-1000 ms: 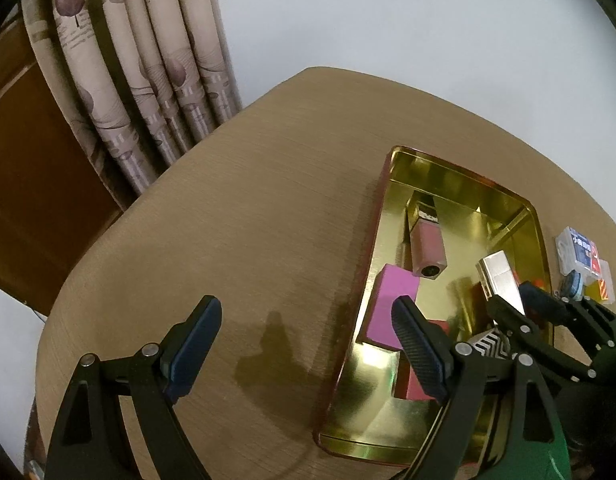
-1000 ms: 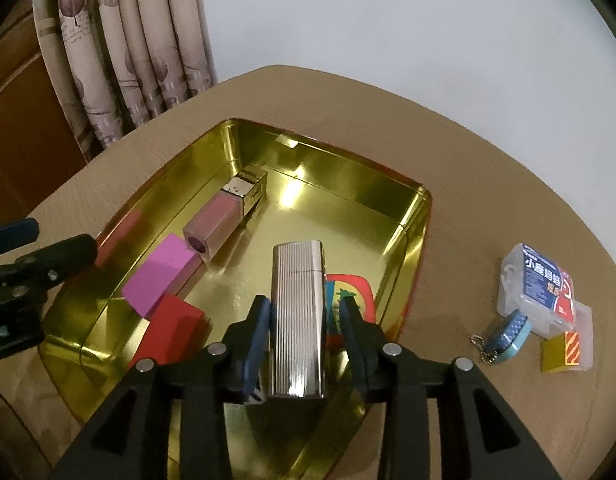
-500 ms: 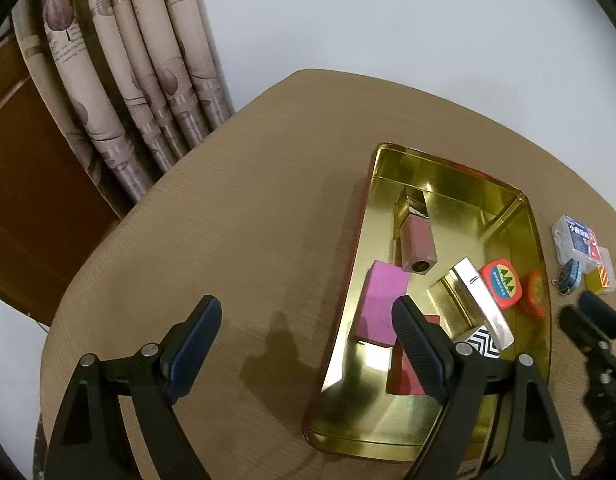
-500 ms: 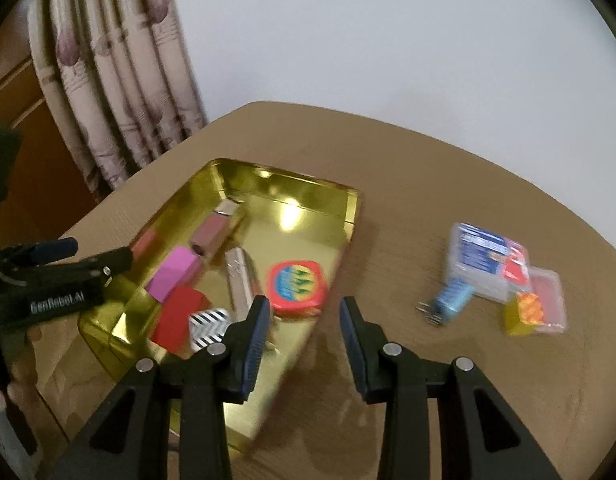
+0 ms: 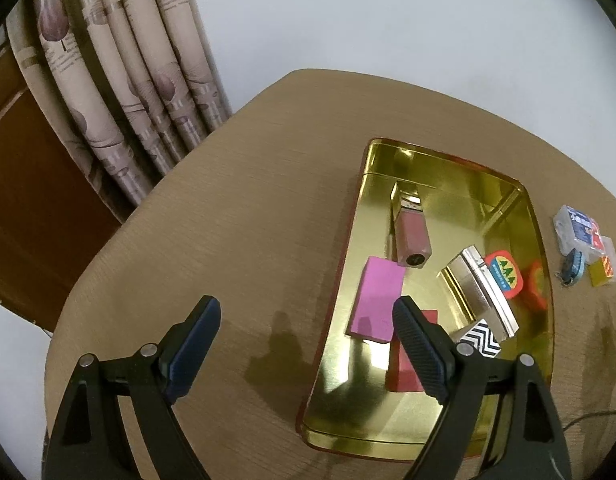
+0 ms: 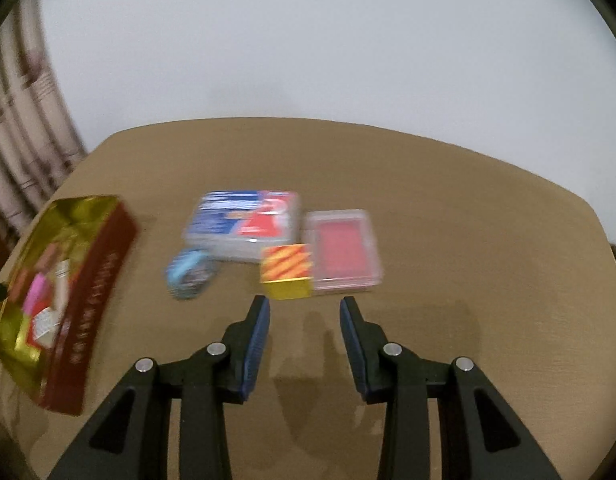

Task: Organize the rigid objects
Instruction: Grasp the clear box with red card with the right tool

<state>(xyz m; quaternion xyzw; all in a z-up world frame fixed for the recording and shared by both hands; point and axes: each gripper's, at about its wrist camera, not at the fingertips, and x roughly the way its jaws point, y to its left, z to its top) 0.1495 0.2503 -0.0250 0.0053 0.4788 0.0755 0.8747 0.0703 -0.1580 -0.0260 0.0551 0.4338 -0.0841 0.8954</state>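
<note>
A gold tin tray (image 5: 536,240) holds a pink tube (image 5: 412,236), a magenta block (image 5: 378,298), a red block (image 5: 406,368), a silver ribbed lighter (image 5: 482,292), a zigzag piece (image 5: 478,340) and a round AAA badge (image 5: 504,276). My left gripper (image 5: 303,328) is open and empty above the tray's left edge. My right gripper (image 6: 305,326) is open and empty, just short of a small yellow striped box (image 6: 287,270). Around that box lie a blue keychain (image 6: 189,272), a clear blue-and-red case (image 6: 245,226) and a clear red case (image 6: 344,250). The tray (image 6: 95,280) is at the left in the right wrist view.
The round wooden table (image 5: 227,240) stands by a white wall. Patterned curtains (image 5: 119,80) and a brown wooden panel (image 5: 35,216) are at the left. The loose items also show at the right in the left wrist view (image 5: 580,236).
My right gripper let go of the silver lighter in the tray, opened, and swung right to the loose items. The left gripper stayed open and rose a little.
</note>
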